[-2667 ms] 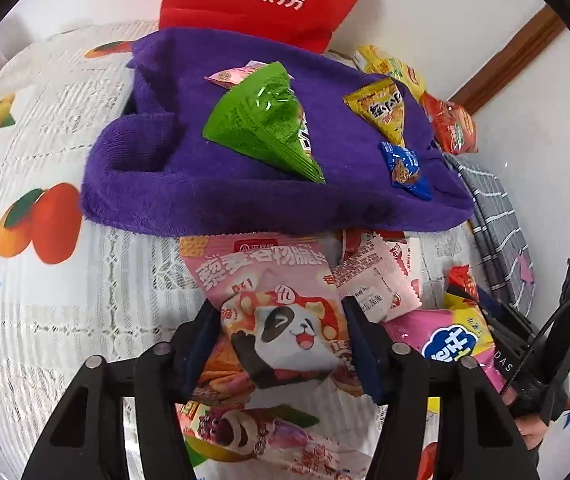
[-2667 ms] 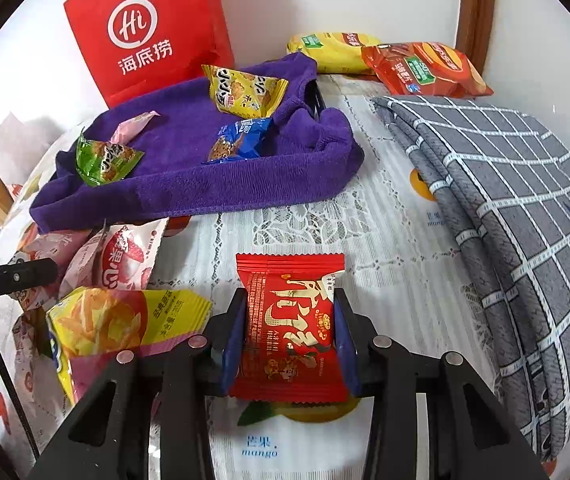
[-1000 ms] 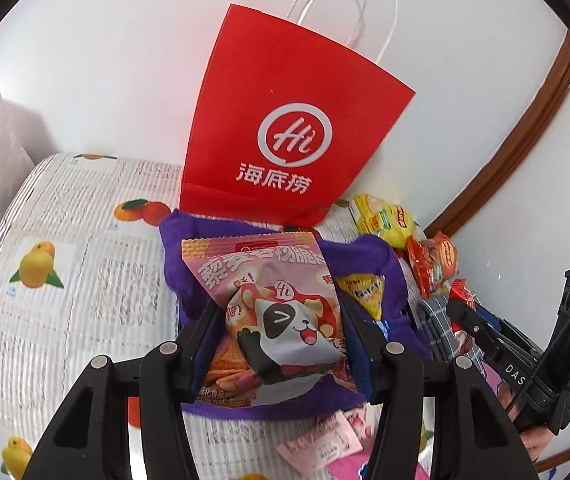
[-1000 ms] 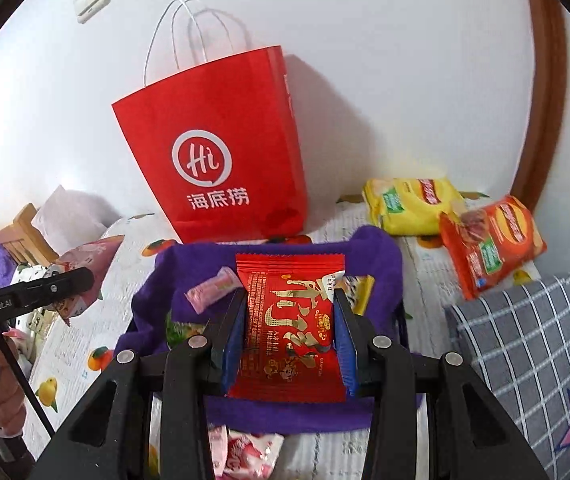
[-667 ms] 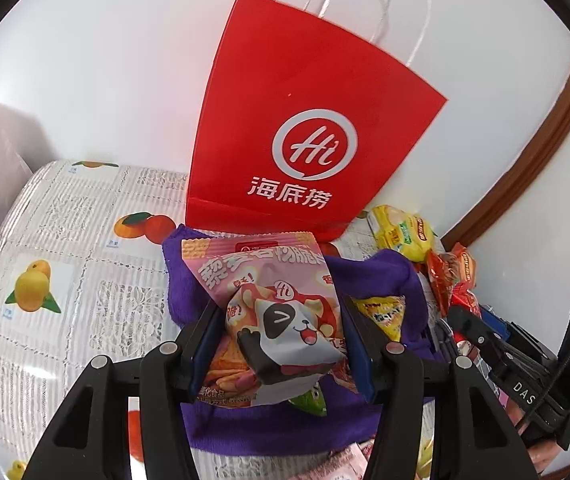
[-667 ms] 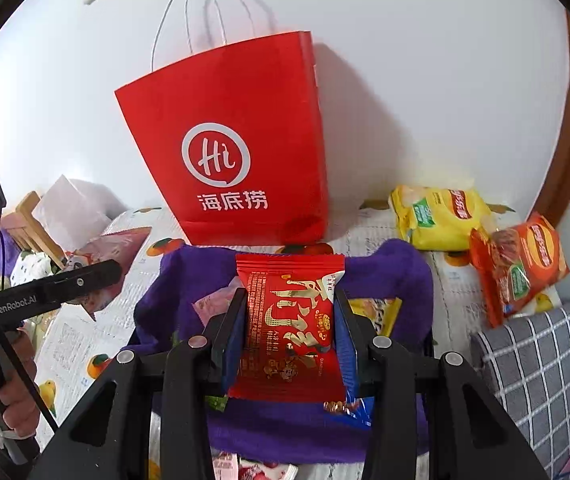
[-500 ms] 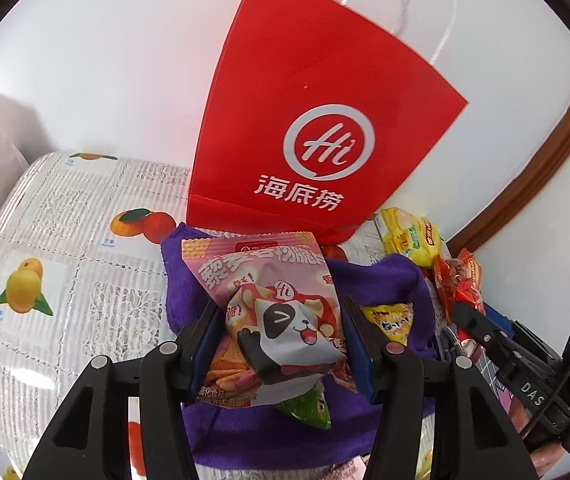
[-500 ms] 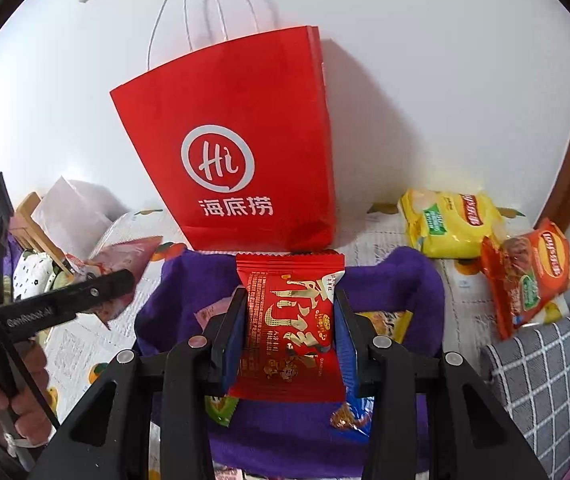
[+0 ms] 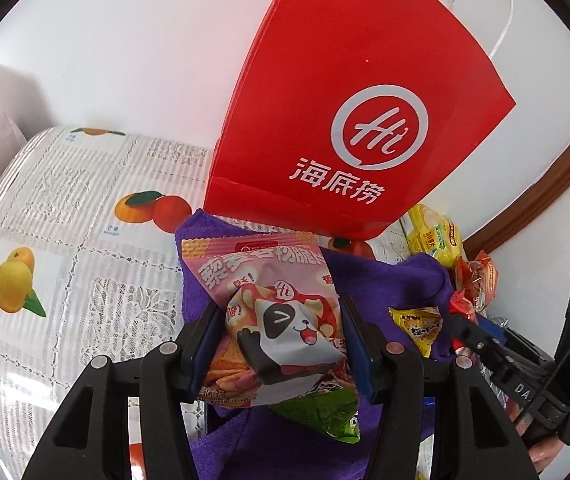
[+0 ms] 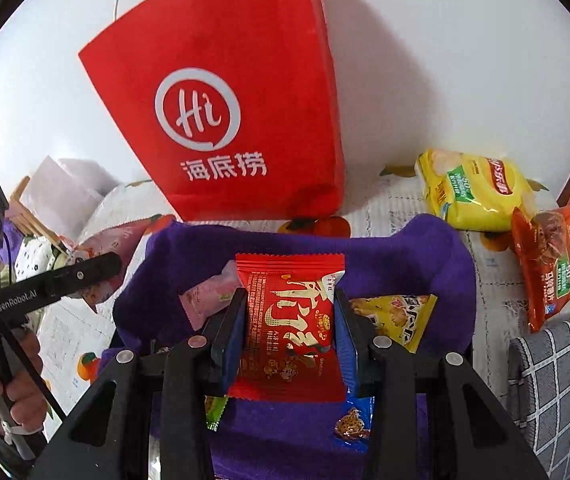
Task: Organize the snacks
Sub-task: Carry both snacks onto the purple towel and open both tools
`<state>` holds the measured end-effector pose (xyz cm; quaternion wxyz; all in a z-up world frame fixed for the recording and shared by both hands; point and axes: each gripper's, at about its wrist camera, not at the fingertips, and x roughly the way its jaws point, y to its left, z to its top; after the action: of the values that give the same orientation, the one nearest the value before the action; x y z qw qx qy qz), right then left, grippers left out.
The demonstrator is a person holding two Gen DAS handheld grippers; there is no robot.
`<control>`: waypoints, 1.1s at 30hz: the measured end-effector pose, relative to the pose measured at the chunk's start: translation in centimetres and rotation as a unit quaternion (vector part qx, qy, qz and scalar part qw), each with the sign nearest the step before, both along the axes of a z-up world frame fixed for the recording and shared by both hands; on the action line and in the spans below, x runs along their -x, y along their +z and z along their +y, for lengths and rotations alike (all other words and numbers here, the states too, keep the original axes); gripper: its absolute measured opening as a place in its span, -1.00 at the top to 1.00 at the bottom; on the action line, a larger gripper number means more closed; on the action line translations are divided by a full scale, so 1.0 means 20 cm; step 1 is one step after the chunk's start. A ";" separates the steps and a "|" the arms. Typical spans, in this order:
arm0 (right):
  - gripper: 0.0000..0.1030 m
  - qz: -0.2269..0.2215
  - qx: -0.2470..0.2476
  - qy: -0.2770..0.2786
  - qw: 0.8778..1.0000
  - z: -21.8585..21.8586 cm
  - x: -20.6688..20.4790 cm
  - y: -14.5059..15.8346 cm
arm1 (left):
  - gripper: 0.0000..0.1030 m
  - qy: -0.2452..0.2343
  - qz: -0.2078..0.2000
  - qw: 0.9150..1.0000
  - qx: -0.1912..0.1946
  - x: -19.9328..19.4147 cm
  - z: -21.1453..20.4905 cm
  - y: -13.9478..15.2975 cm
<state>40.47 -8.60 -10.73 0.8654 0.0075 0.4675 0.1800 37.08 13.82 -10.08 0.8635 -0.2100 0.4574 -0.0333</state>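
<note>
My left gripper (image 9: 279, 332) is shut on a pink snack bag with a panda face (image 9: 273, 320) and holds it in the air over the purple towel-lined bin (image 9: 413, 280). My right gripper (image 10: 289, 332) is shut on a red snack packet with gold writing (image 10: 289, 320), also above the purple bin (image 10: 437, 264). In the bin lie a yellow packet (image 10: 397, 316), a pink packet (image 10: 205, 300), a green packet (image 9: 321, 412) and a blue packet (image 10: 353, 424). The left gripper also shows at the left of the right wrist view (image 10: 97, 268).
A red paper bag with a white Hi logo (image 9: 357, 120) stands against the wall just behind the bin (image 10: 229, 108). A yellow chip bag (image 10: 473, 188) and an orange chip bag (image 10: 553, 256) lie at right. A grey checked cloth (image 10: 561, 380) is at lower right. The fruit-print tablecloth (image 9: 45, 208) spreads left.
Both grippers have lifted their packets off the table and moved forward over the purple bin, closer to the red paper bag, which now looms larger.
</note>
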 end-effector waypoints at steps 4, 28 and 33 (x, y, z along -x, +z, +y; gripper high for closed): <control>0.21 0.023 -0.003 0.004 1.000 0.01 -0.01 -0.04 | -0.03 -0.001 0.002 1.000 -0.001 0.00 0.00 -0.01; 0.21 0.111 0.055 0.012 0.992 0.04 -0.02 -0.37 | -0.03 -0.016 0.061 0.998 -0.029 -0.05 -0.10 -0.17; 0.21 0.117 0.064 0.008 0.991 0.04 -0.02 -0.40 | -0.04 -0.019 0.066 0.997 -0.030 -0.06 -0.11 -0.19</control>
<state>40.83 -7.79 -18.65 0.8023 -0.0305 0.5759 0.1541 38.22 11.55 -13.96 0.8364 -0.1768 0.5184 -0.0219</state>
